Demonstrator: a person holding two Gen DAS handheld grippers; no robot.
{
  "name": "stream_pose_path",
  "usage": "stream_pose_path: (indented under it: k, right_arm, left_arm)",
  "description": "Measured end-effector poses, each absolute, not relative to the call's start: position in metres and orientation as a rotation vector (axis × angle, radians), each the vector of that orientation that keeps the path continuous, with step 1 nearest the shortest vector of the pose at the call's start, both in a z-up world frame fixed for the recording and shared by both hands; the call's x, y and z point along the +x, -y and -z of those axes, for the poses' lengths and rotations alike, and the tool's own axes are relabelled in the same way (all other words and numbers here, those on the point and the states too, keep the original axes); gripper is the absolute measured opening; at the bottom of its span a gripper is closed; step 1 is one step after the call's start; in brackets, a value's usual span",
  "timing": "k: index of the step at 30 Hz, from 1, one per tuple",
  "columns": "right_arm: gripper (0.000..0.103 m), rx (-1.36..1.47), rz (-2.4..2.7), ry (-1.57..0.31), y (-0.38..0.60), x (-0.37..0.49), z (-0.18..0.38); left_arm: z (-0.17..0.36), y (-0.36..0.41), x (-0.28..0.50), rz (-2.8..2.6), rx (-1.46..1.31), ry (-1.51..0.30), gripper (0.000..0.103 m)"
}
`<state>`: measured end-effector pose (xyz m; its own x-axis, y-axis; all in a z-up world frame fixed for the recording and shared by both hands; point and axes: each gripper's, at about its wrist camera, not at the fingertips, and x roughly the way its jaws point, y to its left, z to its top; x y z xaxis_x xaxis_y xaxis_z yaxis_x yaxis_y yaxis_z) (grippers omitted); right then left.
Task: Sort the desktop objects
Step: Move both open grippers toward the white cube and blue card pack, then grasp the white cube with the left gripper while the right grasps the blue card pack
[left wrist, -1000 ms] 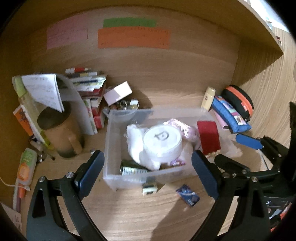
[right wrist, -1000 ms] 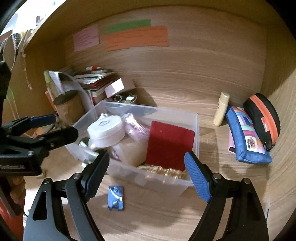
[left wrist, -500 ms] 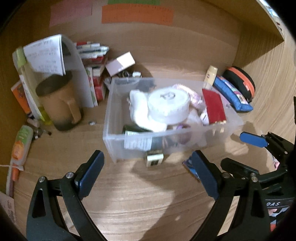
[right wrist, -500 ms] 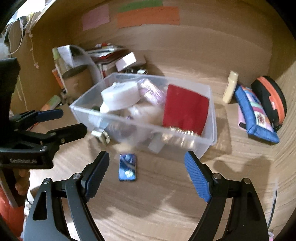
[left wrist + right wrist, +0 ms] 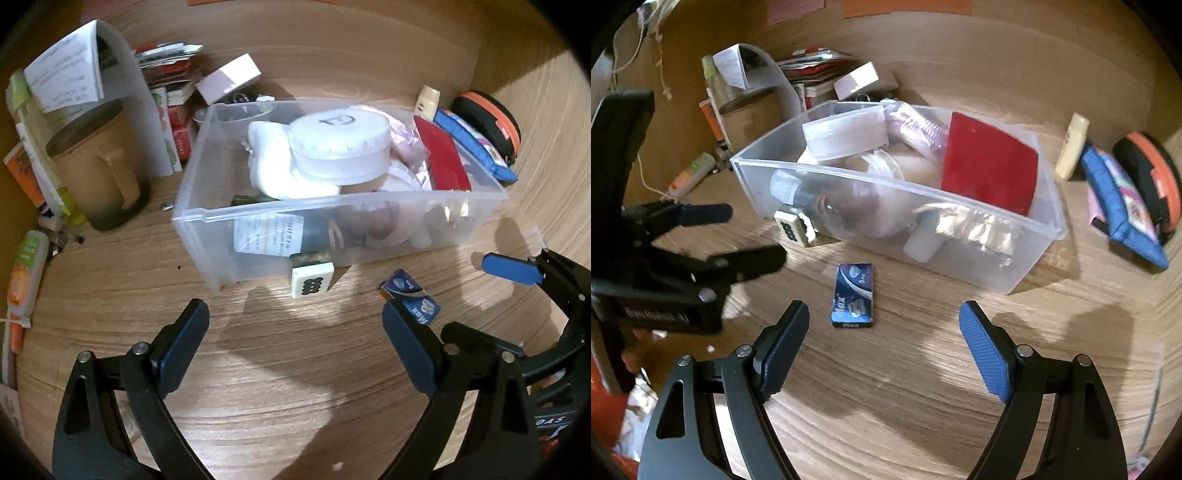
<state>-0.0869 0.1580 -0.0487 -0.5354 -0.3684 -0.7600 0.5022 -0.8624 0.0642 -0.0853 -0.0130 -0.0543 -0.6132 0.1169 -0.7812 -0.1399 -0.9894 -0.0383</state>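
Observation:
A clear plastic bin [image 5: 369,206] [image 5: 960,210] stands on the wooden desk, filled with a white round tub [image 5: 340,144], a red flat case [image 5: 990,162] and other items. A white mahjong tile [image 5: 312,282] [image 5: 794,225] lies against the bin's front. A small blue packet [image 5: 410,299] [image 5: 854,295] lies on the desk in front of the bin. My left gripper [image 5: 291,343] is open and empty, just short of the tile. My right gripper [image 5: 882,350] is open and empty, just short of the packet.
A brown mug [image 5: 99,166] with papers, stacked booklets and a pink box [image 5: 229,77] crowd the back left. A cream bottle [image 5: 1071,146], a blue pouch [image 5: 1119,203] and an orange-black case [image 5: 1152,173] lie at the right. An orange tube [image 5: 26,273] lies far left.
Both grippers have pulled back and tilted down, so the bin sits farther off and more bare desk shows. The tile and packet have not moved. Both stay open.

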Motion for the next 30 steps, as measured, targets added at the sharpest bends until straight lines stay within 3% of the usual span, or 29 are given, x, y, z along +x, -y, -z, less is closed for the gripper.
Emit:
stream_pose_path:
  k: [6, 9, 14, 24, 30]
  right_arm:
    - [0.08, 1.12, 2.338, -0.232, -0.153, -0.086, 0.052]
    - [0.073, 1.124, 2.315, -0.265, -0.145, -0.085, 0.055]
    - [0.053, 1.15, 2.283, -0.311, -0.13, -0.09, 0.063]
    - [0.041, 1.16, 2.284, -0.326, -0.124, -0.093, 0.067]
    - [0.025, 1.147, 2.303, -0.341, -0.124, -0.095, 0.067]
  left_arm:
    - [0.057, 0.01, -0.093, -2.676, -1.314, -0.042, 0.093]
    - [0.06, 0.008, -0.098, -2.659, -1.333, -0.048, 0.085]
    - [0.064, 0.008, -0.102, -2.661, -1.348, -0.028, 0.085]
    - [0.068, 0.003, -0.114, -2.644, -1.374, -0.007, 0.076]
    - [0.071, -0.002, -0.12, -2.615, -1.388, 0.021, 0.068]
